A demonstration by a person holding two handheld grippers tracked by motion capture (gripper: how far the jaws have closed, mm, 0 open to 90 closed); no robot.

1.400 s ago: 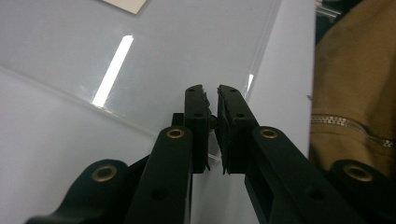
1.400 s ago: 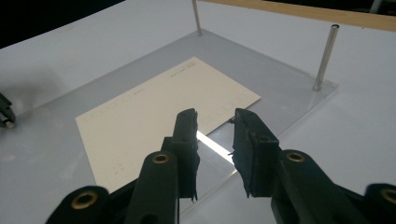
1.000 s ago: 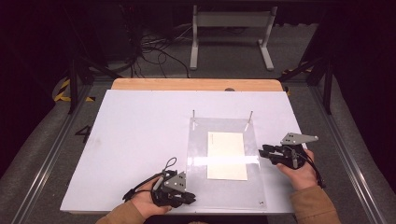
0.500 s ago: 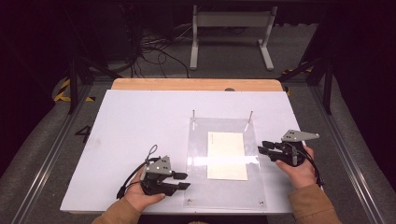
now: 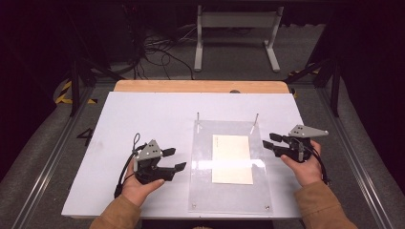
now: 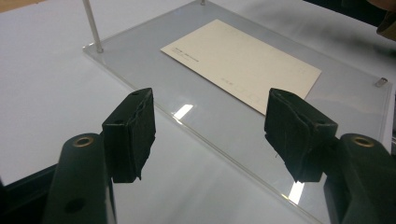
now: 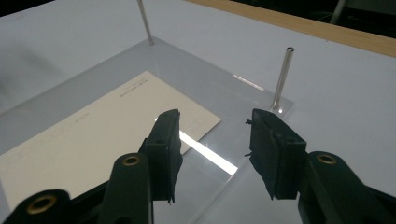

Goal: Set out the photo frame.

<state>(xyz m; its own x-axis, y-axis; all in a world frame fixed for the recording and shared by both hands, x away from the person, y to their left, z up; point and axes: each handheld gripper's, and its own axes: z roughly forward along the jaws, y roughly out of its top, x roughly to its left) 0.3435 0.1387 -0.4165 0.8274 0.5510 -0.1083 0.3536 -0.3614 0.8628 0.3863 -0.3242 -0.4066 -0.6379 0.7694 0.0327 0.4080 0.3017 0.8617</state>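
**White table, clear plate, both grippers released**

White table carries the clear acrylic plate; cream card lies on the plate; my left gripper, just beside the plate's left edge, has been opening, nothing between its jaws; my right gripper, at the plate's right edge, likewise opening and empty.

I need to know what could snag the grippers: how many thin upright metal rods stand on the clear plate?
2: one rod at the clear plate's far left corner, one rod at its far right corner.
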